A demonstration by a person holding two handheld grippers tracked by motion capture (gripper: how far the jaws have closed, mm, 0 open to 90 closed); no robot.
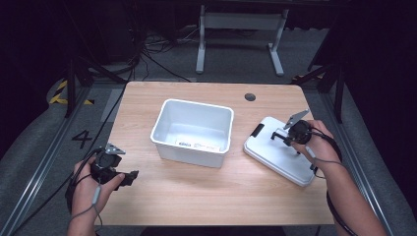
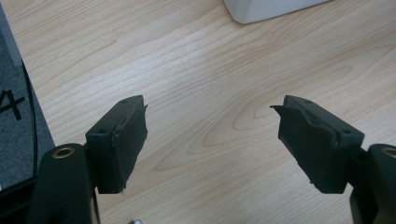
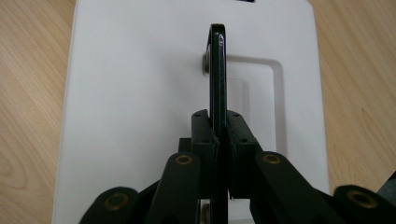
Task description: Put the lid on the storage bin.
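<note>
A white lid (image 1: 280, 156) lies flat on the table at the right, with a black handle (image 3: 217, 70) raised upright from its recess. My right gripper (image 1: 284, 136) is shut on that handle, its jaws pinching it from both sides (image 3: 217, 126). An open white bin (image 1: 193, 131) stands in the middle of the table, a label lying on its floor. My left gripper (image 1: 129, 177) hovers over bare wood near the front left corner, open with nothing between its jaws (image 2: 210, 126). A corner of the bin (image 2: 266, 9) shows at the top of the left gripper view.
The wooden table (image 1: 206, 196) has a dark cable hole (image 1: 250, 97) near its far edge. Beyond the table stand a white desk frame (image 1: 239, 34) and cables on grey floor. A floor marking "4" (image 1: 81, 138) lies left of the table.
</note>
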